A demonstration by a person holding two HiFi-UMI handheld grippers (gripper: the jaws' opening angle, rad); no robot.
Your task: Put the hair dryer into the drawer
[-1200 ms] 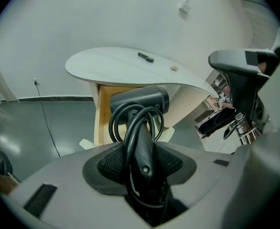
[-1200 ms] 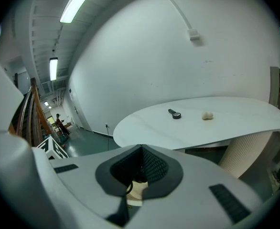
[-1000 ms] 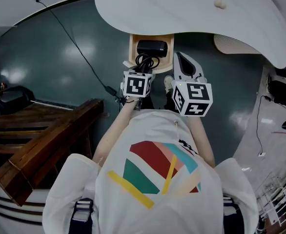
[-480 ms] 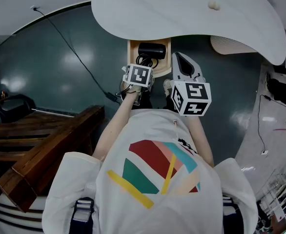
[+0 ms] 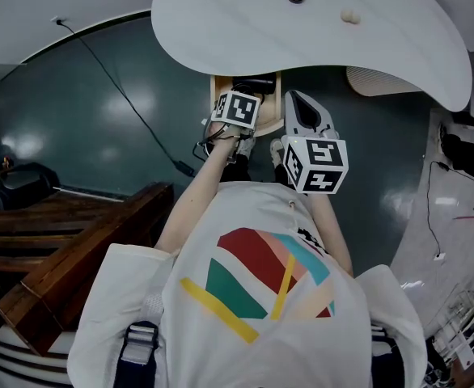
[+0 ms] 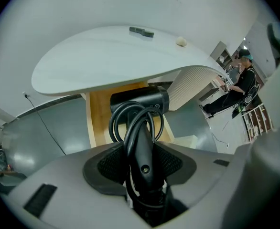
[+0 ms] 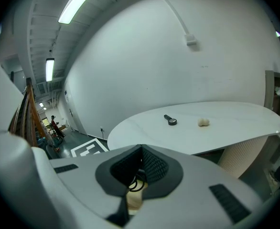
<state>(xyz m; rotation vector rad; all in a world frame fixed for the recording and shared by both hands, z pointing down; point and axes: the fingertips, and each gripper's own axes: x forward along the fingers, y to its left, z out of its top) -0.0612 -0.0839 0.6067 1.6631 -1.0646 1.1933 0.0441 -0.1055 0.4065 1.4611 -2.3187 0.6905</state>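
My left gripper (image 6: 143, 151) clamps hair dryer (image 6: 140, 100) handle, drawer (image 6: 99, 120) at 12 o'clock; right gripper (image 7: 141, 149) closed, empty.

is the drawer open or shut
Open: the wooden drawer juts out from under the white tabletop, its bare floor visible beyond the hair dryer clamped in the left gripper.

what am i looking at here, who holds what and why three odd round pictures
A person in a white shirt holds a two-jaw gripper in each hand; the checkered cubes belong to them. The head view looks down from the person's head; the other two ride on the grippers. The left gripper is clamped on a black hair dryer at an open wooden drawer under a white table. The right gripper is shut and empty. On the table lie a small dark object and a pale lump.
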